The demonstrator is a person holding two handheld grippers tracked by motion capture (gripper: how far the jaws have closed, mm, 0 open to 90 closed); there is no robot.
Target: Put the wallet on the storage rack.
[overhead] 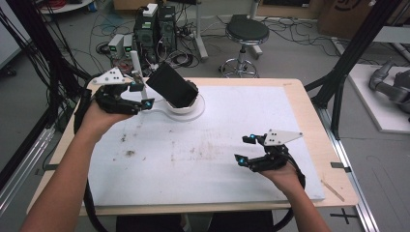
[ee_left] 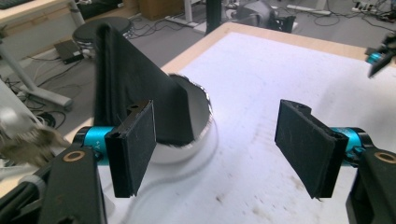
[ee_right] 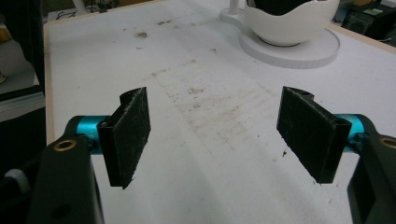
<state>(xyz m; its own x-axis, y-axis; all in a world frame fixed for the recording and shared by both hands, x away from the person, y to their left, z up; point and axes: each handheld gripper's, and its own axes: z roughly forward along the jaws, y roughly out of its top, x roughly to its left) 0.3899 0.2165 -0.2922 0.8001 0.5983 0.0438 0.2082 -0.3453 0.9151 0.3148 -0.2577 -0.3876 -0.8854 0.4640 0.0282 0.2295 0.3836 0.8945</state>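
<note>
Black flat object (overhead: 172, 85) stands tilted in the white bowl-shaped holder (overhead: 186, 107), upper centre of the high view. Left gripper (overhead: 140, 94) just beside it, fingers wide, empty. Right gripper (overhead: 245, 149) lower right over the surface (overhead: 203, 154), fingers wide, empty. Likely a grasp next: centre fingers across the object's flat faces before closing.

Left gripper (overhead: 143, 94): raised at far left, jaws spread wide.
Right gripper (overhead: 244, 149): low at right, jaws parted, empty.

I am working in a robotics lab: black computer towers (overhead: 154, 26) sit amid tangled floor cables (overhead: 104, 29), a black round stool (overhead: 247, 30) stands nearby, and a grey robot arm (overhead: 390, 82) rests beside black framing (overhead: 355, 48).
</note>
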